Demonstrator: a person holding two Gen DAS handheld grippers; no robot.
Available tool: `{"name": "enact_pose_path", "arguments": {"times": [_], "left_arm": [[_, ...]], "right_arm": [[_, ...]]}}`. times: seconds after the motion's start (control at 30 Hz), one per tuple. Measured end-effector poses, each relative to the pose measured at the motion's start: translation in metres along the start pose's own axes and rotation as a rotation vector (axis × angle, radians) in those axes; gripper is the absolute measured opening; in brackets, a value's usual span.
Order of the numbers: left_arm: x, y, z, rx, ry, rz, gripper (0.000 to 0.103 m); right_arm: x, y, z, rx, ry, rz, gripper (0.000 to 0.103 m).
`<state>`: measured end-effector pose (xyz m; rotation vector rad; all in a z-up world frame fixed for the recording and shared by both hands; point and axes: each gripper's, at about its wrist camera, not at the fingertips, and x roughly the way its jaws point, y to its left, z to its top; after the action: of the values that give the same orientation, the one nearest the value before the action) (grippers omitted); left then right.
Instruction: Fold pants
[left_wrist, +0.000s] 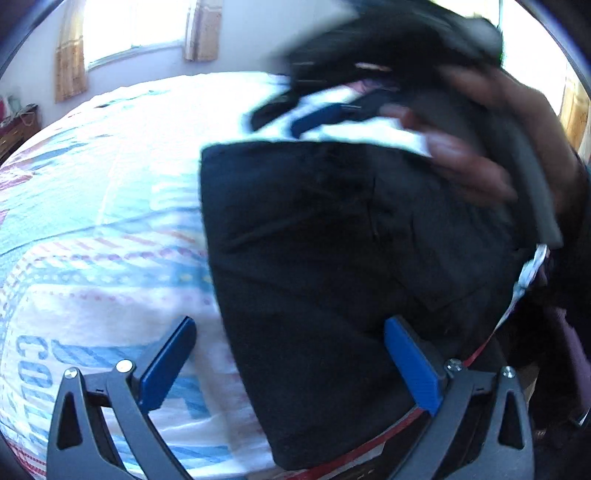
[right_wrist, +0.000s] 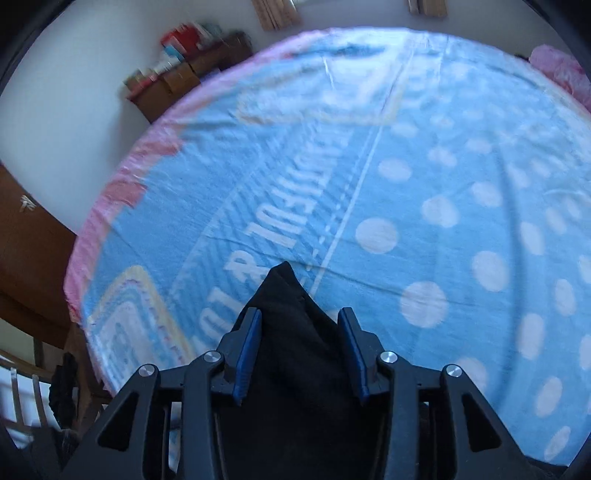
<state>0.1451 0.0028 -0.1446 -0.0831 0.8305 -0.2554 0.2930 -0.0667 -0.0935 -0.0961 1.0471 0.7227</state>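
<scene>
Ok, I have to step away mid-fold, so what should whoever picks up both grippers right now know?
Left gripper: open and holding nothing. One finger is over the pants, the other over the bedspread.
Right gripper: closed on a bunched fold of the pants, with a corner poking out ahead of the fingers above the bed.
Pants: a dark, roughly rectangular bundle near the bed's edge, so some folding looks done.
Left: lay the held part down, release, and check that the edges line up. How many folds remain cannot be told.
</scene>
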Motion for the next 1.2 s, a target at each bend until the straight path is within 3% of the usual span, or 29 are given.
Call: {"name": "enact_pose_path", "arguments": {"times": [0.13,0.2,0.33,0.4,0.57,0.8,0.87,0.9,0.93,0.97,1.0,1.2], "left_arm": [[-0.012,0.022,0.015,-0.078,-0.072,-0.029,0.103],[-0.005,0.033,0.023,-0.111,-0.063,-0.051,0.103],[0.011,0.047,0.033,-0.163,-0.044,-0.075,0.103],[0.015,0.047,0.034,-0.167,-0.041,-0.074,0.103],[0.025,0.035,0.038,-0.093,-0.024,-0.029,0.103],[0.034,0.03,0.04,-0.062,-0.018,-0.006,0.103],[0.034,0.029,0.041,-0.064,-0.019,-0.008,0.103],[0.034,0.029,0.041,-0.063,-0.025,-0.013,0.098],[0.033,0.028,0.041,-0.058,-0.035,-0.009,0.092],[0.031,0.029,0.042,-0.05,-0.048,-0.012,0.046],[0.028,0.032,0.044,-0.063,-0.053,-0.043,0.018],[0.013,0.038,0.048,-0.108,-0.078,-0.07,0.009]], "right_arm": [[-0.087,-0.021,-0.036,0.023,-0.115,-0.028,0.057],[-0.12,-0.038,-0.061,0.057,-0.15,-0.066,0.065],[-0.161,-0.094,-0.118,0.249,-0.182,-0.167,0.067],[-0.163,-0.118,-0.146,0.351,-0.159,-0.177,0.067],[-0.144,-0.143,-0.185,0.459,-0.122,-0.147,0.067],[-0.123,-0.134,-0.19,0.425,-0.154,-0.142,0.067],[-0.124,-0.133,-0.194,0.43,-0.165,-0.117,0.06],[-0.123,-0.135,-0.193,0.436,-0.169,-0.108,0.045],[-0.123,-0.137,-0.194,0.451,-0.173,-0.094,0.04],[-0.123,-0.139,-0.195,0.459,-0.179,-0.079,0.037],[-0.125,-0.139,-0.196,0.454,-0.189,-0.073,0.033],[-0.149,-0.104,-0.183,0.322,-0.268,-0.106,0.022]]}}
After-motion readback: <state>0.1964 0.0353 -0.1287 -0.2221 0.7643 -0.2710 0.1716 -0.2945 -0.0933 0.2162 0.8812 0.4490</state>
